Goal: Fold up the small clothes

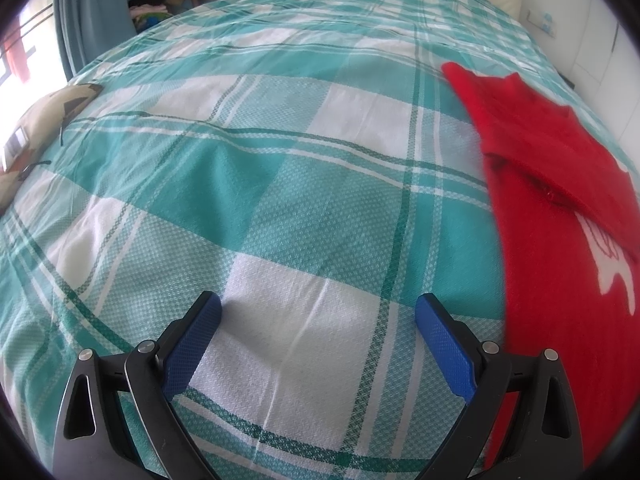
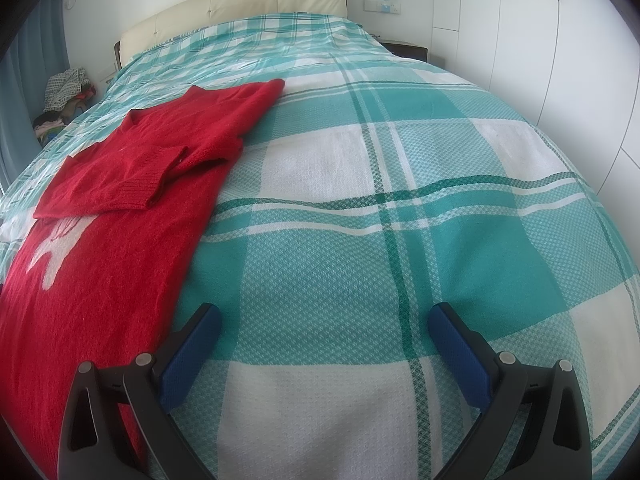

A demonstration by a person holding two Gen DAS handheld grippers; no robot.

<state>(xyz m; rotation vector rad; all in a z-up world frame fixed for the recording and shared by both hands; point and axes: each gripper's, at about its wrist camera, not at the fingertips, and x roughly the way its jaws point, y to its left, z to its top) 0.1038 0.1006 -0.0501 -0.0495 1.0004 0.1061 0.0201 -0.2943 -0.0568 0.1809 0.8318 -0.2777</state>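
A small red knit sweater (image 2: pixel 120 216) with a white figure on its front lies flat on the teal and white plaid bedspread (image 2: pixel 360 208). Both sleeves are folded in across its chest. In the left wrist view the sweater (image 1: pixel 560 240) fills the right edge. My left gripper (image 1: pixel 318 308) is open and empty, over bare bedspread just left of the sweater's lower side. My right gripper (image 2: pixel 324 318) is open and empty, over bare bedspread just right of the sweater's lower side; its left finger (image 2: pixel 192 348) lies close to the sweater's edge.
A cream headboard (image 2: pixel 240 4) stands at the far end of the bed. A pile of clothes (image 2: pixel 64 88) sits beside the bed at the far left. A patterned cushion (image 1: pixel 36 136) lies at the bed's left edge. White wardrobe doors (image 2: pixel 560 60) line the right.
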